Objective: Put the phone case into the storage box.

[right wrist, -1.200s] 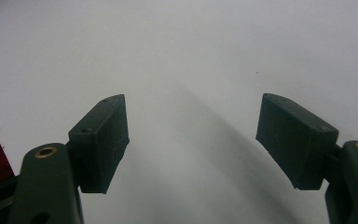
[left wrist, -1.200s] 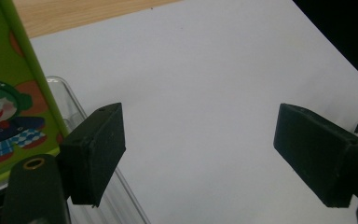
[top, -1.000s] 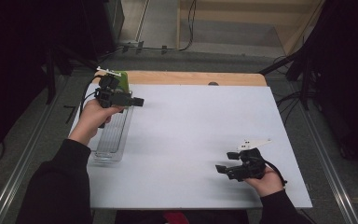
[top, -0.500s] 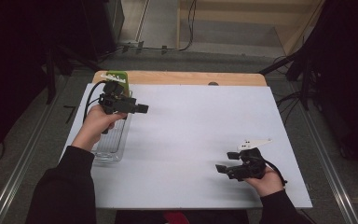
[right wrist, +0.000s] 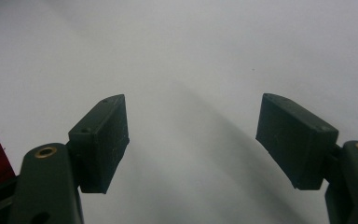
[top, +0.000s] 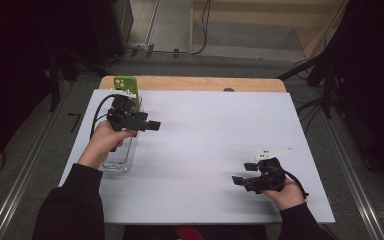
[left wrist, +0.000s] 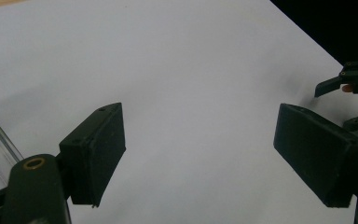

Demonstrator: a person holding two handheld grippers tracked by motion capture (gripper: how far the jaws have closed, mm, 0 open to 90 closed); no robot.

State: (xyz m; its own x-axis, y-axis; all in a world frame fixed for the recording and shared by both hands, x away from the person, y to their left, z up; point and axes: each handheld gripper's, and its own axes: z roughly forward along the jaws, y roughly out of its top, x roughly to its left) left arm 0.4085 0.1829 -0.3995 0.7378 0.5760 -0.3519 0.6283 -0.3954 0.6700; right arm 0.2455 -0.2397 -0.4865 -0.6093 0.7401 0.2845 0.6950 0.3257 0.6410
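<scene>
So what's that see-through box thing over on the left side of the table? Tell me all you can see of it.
The clear container looks like a long, narrow tray of transparent plastic or glass, lying flat on the white table near its left edge, its length running away from the person. The left hand and its claw hang over its middle, hiding part of it. A green phone-like object stands at its far end. Whether anything is inside cannot be told.
</scene>
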